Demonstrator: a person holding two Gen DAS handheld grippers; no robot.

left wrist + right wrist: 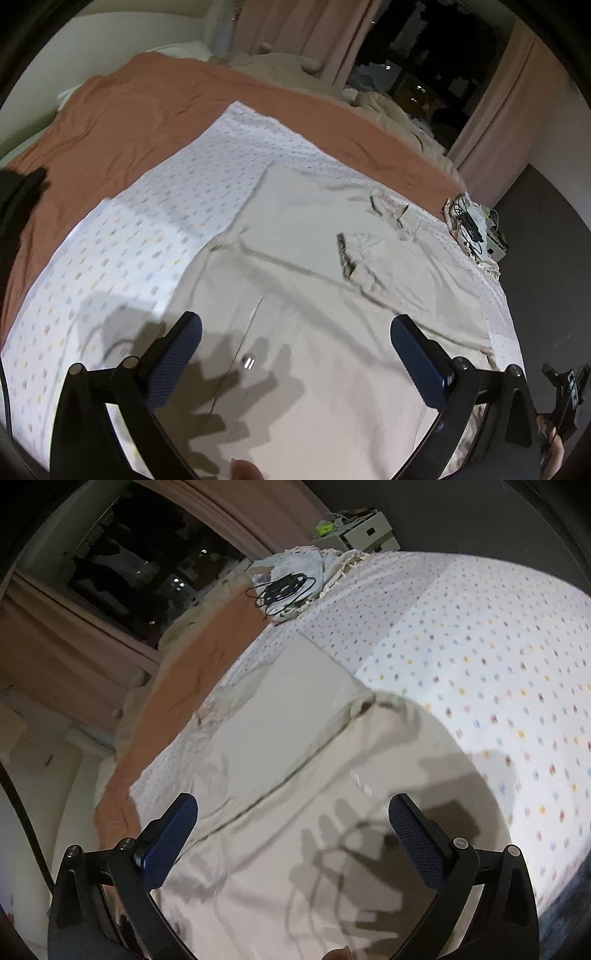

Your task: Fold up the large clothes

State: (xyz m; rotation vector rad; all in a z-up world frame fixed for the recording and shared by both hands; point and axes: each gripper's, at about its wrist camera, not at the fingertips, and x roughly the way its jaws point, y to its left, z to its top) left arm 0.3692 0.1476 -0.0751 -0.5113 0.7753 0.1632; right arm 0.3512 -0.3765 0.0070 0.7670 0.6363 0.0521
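The left gripper [295, 341] hangs above the bed with its two blue-padded fingers [177, 360] spread wide apart and nothing between them; its shadow falls on the fabric directly below. The right gripper [293, 821] is likewise spread wide, blue pads [415, 840] well apart, holding nothing, its shadow cast across the cloth beneath. The task item, a large cream garment [314, 280] that appears to be a pair of trousers, lies spread flat on a white sheet with small coloured dots [122, 243], which in turn covers part of a terracotta bedspread [140, 107]. In the left wrist view the garment shows a front placket with a metal fastener [248, 362] near the gripper, a dark striped label [346, 258] toward its middle, and a folded-back section at its far end. In the right wrist view the same garment [295, 738] runs from between the fingers toward the far edge of the dotted sheet [480, 664], creased along a seam, with motion blur softening detail. A bundle of black cable [282, 589] rests on pale crumpled fabric at the bed's far corner, beside a small white drawer unit [365, 531]. Pink curtains [314, 33] frame a dark window [424, 55] behind the bed. A fingertip [245, 469] is visible at the lower edge of the left wrist view.
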